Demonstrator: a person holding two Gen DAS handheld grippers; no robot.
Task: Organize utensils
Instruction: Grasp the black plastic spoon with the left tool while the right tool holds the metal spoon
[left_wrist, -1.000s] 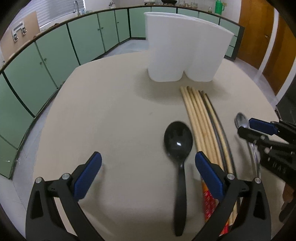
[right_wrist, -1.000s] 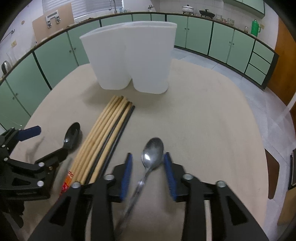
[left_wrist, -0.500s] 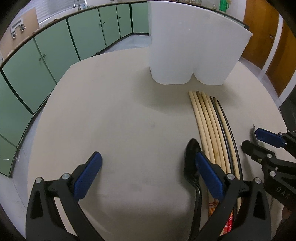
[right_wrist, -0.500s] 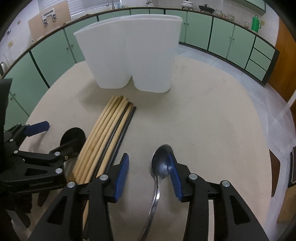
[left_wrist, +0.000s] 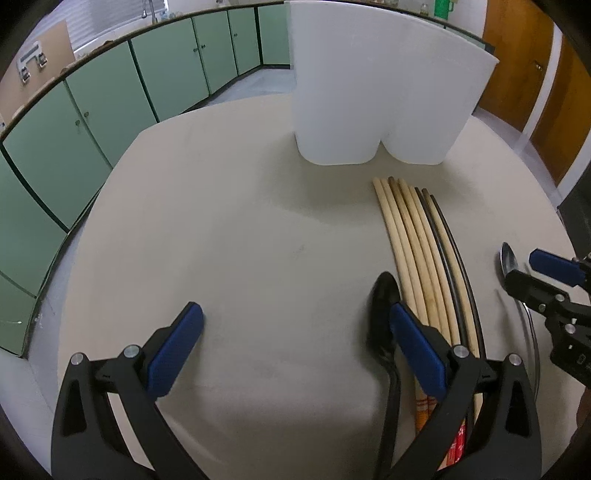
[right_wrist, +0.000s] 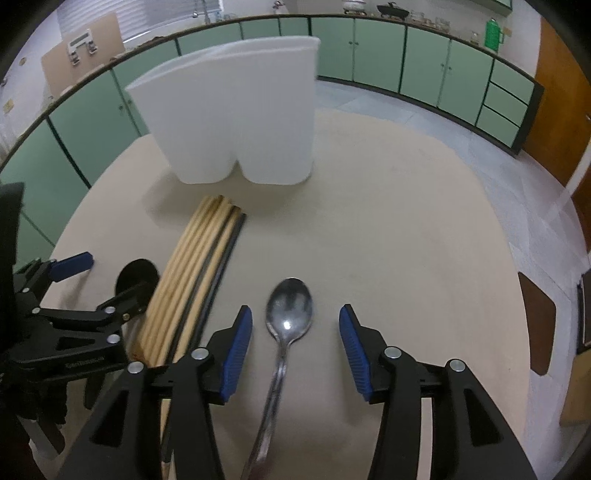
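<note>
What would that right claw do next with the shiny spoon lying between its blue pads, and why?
Probably close on it. The right gripper is opening, and the metal spoon lies untouched on the table between its pads, with the white utensil holder waiting ahead.

Shiny metal spoon (right_wrist: 290, 314), glossy black plastic spoon (left_wrist: 384, 314), pale wooden chopsticks (left_wrist: 410, 254), matt white plastic holder (right_wrist: 236, 125).

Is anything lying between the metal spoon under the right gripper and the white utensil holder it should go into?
Nothing visible. The metal spoon lies between the opening pads of the right gripper, untouched; only bare table separates it from the white holder. The chopsticks lie alongside.
</note>
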